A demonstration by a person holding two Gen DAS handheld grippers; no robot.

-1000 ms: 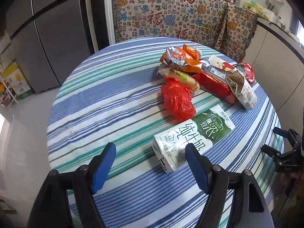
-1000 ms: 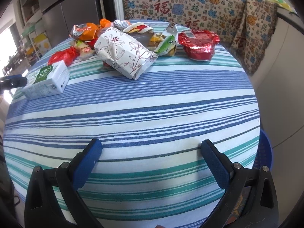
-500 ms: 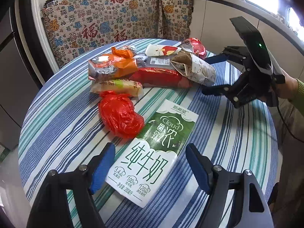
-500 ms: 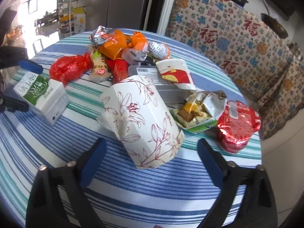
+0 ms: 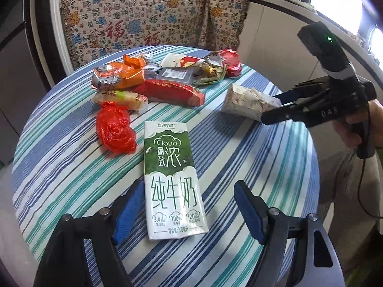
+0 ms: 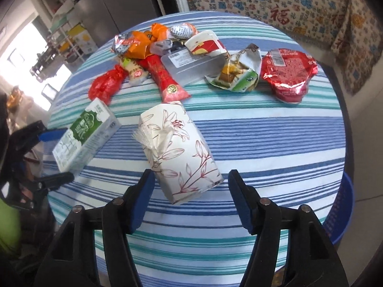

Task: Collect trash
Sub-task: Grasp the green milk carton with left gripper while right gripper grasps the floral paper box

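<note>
With its jaws apart, the left hand-held gripper (image 5: 189,212) is set astride the milk carton (image 5: 171,174) lying flat on the striped counter (image 5: 263,167); the pads should be closed squarely on its long sides. The right hand-held gripper (image 6: 189,201), also apart, is placed around the floral tissue pack (image 6: 179,153). "Cloud", "3.4" and "100%" can be read on the carton.

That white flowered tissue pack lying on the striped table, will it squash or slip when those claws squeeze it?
The white flowered tissue pack probably dents: soft wrapper, tissue tuft poking out. It looks light. Lying flat-sided, it seems unlikely to roll, though the glossy wrap may slip.
</note>
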